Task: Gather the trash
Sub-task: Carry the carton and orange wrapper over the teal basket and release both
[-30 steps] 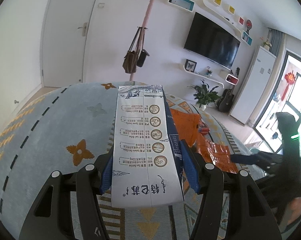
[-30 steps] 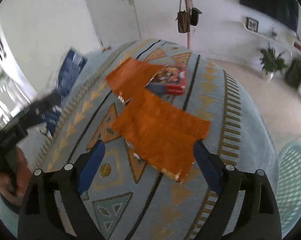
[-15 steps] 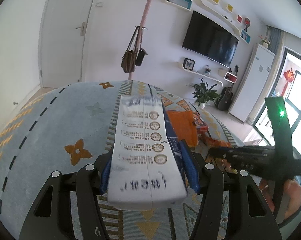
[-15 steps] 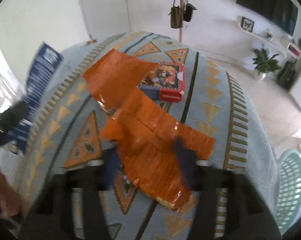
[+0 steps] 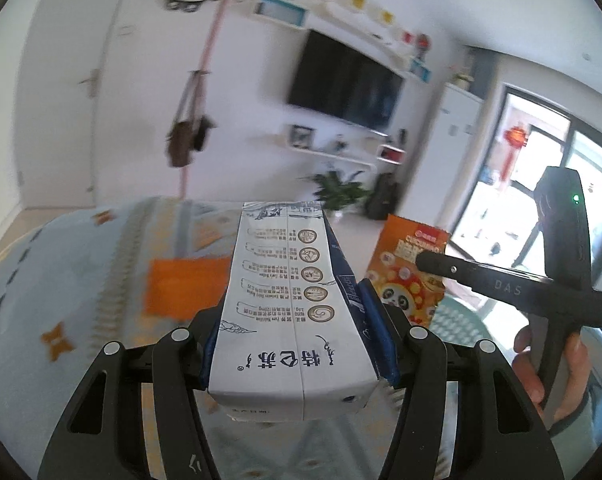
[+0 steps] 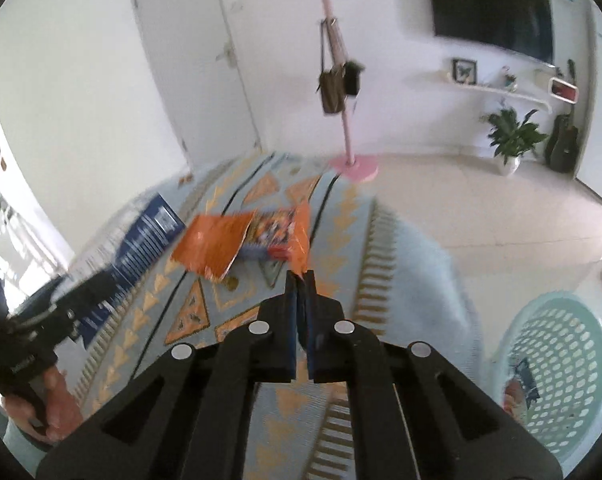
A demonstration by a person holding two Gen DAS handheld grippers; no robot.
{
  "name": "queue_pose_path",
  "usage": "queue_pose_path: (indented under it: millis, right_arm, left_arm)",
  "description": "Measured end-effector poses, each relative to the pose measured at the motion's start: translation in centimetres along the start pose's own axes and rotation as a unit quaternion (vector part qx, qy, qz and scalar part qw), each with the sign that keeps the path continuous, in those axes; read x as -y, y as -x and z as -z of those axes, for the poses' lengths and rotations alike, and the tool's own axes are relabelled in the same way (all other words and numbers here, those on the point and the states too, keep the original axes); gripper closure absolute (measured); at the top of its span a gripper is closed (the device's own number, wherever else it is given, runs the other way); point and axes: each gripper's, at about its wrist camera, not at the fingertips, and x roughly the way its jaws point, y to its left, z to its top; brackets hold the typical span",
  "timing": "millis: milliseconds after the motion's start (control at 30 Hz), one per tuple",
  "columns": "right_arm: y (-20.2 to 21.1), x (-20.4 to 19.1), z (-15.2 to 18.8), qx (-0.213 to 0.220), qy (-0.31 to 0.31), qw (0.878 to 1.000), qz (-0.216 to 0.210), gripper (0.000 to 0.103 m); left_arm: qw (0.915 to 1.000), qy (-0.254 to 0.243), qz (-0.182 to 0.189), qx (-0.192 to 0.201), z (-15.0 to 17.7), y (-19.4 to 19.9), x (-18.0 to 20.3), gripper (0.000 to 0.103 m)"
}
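My left gripper (image 5: 297, 316) is shut on a white and blue milk carton (image 5: 289, 300), held above the patterned rug; the carton (image 6: 141, 236) also shows at the left of the right wrist view. My right gripper (image 6: 299, 280) is shut on the edge of an orange snack wrapper (image 6: 301, 232), lifted off the rug; from the left wrist view the wrapper (image 5: 413, 272) hangs upright with a panda print, pinched by the right gripper (image 5: 425, 260). A second orange wrapper (image 6: 209, 244) and a red and blue box (image 6: 269, 248) lie on the rug.
A pale green perforated basket (image 6: 557, 360) with some trash inside stands on the floor at the right, beside the light blue rug (image 6: 401, 280). A pink coat stand (image 6: 353, 164) with bags stands at the rug's far edge. A potted plant (image 6: 509, 140) is by the wall.
My right gripper has shut on the near orange wrapper and lifted it off the rug. My left gripper still holds the carton and has swung rightward.
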Motion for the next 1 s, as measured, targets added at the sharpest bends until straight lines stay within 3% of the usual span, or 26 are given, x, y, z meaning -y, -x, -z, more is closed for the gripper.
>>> queue_pose_path:
  millis: [233, 400, 567, 667, 833, 900, 1000]
  right_arm:
    - [6.4, 6.6, -0.2, 0.063, -0.05, 0.996, 0.029, 0.101]
    - [9.9, 13.1, 1.4, 0.086, -0.103, 0.988, 0.079, 0.101]
    - [10.2, 19.0, 4.2, 0.063, -0.147, 0.975, 0.153, 0.101]
    - [9.9, 21.7, 6.1, 0.047, -0.175, 0.97, 0.163, 0.101]
    - [8.5, 25.2, 9.2, 0.014, -0.21, 0.961, 0.181, 0.101]
    - [7.7, 26.1, 10.1, 0.001, -0.218, 0.957, 0.192, 0.101]
    - [6.9, 27.2, 11.2, -0.014, -0.222, 0.953, 0.208, 0.101]
  left_arm:
    - [0.9967, -0.048, 0.062, -0.02, -1.3, -4.7, 8.2, 0.046]
    - [0.9895, -0.086, 0.105, -0.05, -0.9, -9.6, 14.3, 0.046]
    - [0.9792, -0.071, 0.155, -0.111, 1.1, -15.8, 18.4, 0.046]
    - [0.9709, -0.057, 0.172, -0.157, 3.0, -19.6, 20.2, 0.046]
    - [0.9587, -0.045, 0.185, -0.211, 5.4, -23.6, 21.1, 0.046]
    - [0.9584, -0.046, 0.178, -0.218, 6.2, -24.5, 21.2, 0.046]
    - [0.9568, -0.046, 0.175, -0.228, 6.8, -25.6, 21.2, 0.035]
